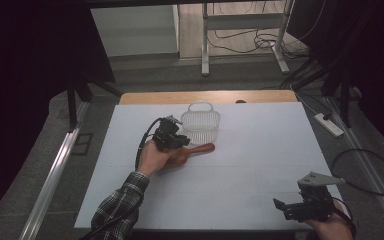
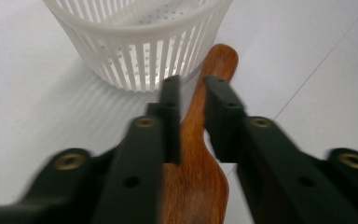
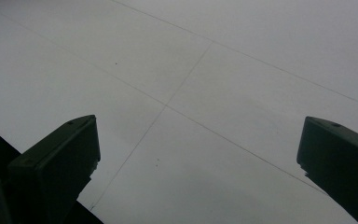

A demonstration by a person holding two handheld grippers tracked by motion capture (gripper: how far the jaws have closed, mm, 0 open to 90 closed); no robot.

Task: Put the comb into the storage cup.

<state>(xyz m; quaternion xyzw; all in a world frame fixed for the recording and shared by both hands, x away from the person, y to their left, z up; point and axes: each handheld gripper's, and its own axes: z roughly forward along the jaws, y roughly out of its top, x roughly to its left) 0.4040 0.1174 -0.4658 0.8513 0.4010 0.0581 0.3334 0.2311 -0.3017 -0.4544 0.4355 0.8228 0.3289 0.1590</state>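
A brown wooden spatula (image 1: 201,148) lies on the white table just in front of a white slotted plastic basket (image 1: 200,122). My left gripper (image 1: 179,141) reaches over it from the left. In the left gripper view the two black jaws of my left gripper (image 2: 193,88) press on either side of the spatula's narrow handle (image 2: 218,58), with the basket (image 2: 140,42) close behind. My right gripper (image 1: 294,206) rests near the table's front right corner, and in its own view my right gripper (image 3: 198,140) has its jaws wide apart over bare table.
The white table top (image 1: 265,150) ends in a wooden strip (image 1: 155,97) at the far side. Beyond it stand metal desk legs (image 1: 205,45) and cables on the floor. A power strip (image 1: 330,124) lies on the floor to the right.
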